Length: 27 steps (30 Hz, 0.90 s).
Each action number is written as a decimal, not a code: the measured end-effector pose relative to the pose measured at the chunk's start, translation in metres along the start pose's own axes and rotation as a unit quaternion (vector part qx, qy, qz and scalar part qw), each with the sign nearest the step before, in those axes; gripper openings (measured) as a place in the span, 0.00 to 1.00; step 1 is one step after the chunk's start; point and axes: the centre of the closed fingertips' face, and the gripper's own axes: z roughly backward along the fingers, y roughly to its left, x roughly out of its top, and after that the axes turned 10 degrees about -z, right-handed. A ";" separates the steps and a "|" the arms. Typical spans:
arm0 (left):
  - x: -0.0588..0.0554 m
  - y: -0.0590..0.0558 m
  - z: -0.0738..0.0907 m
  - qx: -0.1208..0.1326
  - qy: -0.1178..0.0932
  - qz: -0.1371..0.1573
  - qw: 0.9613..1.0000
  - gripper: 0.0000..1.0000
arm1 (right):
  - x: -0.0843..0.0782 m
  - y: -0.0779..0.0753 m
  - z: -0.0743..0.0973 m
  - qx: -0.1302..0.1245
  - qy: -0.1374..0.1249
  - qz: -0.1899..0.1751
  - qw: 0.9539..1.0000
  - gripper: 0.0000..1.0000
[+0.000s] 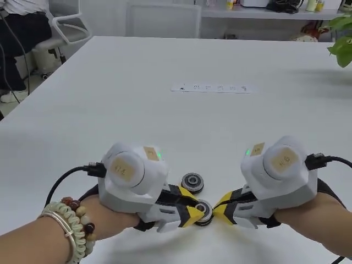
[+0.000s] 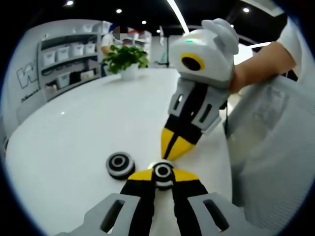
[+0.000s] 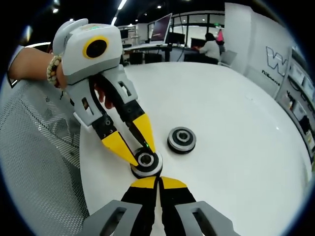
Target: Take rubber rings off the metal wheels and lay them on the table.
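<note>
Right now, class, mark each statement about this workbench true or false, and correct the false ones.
1. The left hand-held gripper has a metal wheel between its jaws. True.
2. The right hand-held gripper is spread wide open. False: its jaws are together, with the tips at that wheel.
3. A second wheel is stacked on the first. False: it lies flat on the white table, apart from both grippers.
4. A potted plant stands on the table. True.
</note>
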 end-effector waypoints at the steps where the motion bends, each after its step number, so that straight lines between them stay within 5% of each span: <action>1: 0.000 0.000 0.000 0.000 0.000 0.000 1.000 0.14 | 0.000 0.000 0.000 -0.002 0.001 0.003 1.000 0.00; 3: 0.000 0.000 0.000 0.000 -0.001 0.000 1.000 0.14 | 0.000 -0.001 0.000 0.000 0.002 -0.008 1.000 0.00; 7: 0.000 0.000 0.000 -0.001 -0.001 0.000 1.000 0.14 | 0.001 -0.003 0.002 0.029 -0.014 -0.121 0.992 0.00; 12: 0.000 -0.002 0.000 -0.007 -0.003 -0.002 1.000 0.14 | 0.004 -0.002 0.009 0.079 -0.035 -0.254 0.963 0.00; 16: 0.001 -0.004 -0.001 -0.012 -0.004 -0.005 1.000 0.14 | 0.003 0.001 0.011 0.098 -0.038 -0.284 0.953 0.00; 18: 0.001 -0.005 -0.001 -0.013 -0.005 -0.006 1.000 0.14 | 0.008 0.004 0.014 0.120 -0.047 -0.327 0.936 0.00; 20: 0.001 -0.005 -0.001 -0.016 -0.006 -0.007 1.000 0.14 | 0.005 0.005 0.013 0.115 -0.043 -0.321 0.939 0.00; 27: 0.001 -0.007 0.000 -0.020 -0.012 -0.012 1.000 0.14 | 0.007 0.013 0.015 0.131 -0.039 -0.332 0.933 0.00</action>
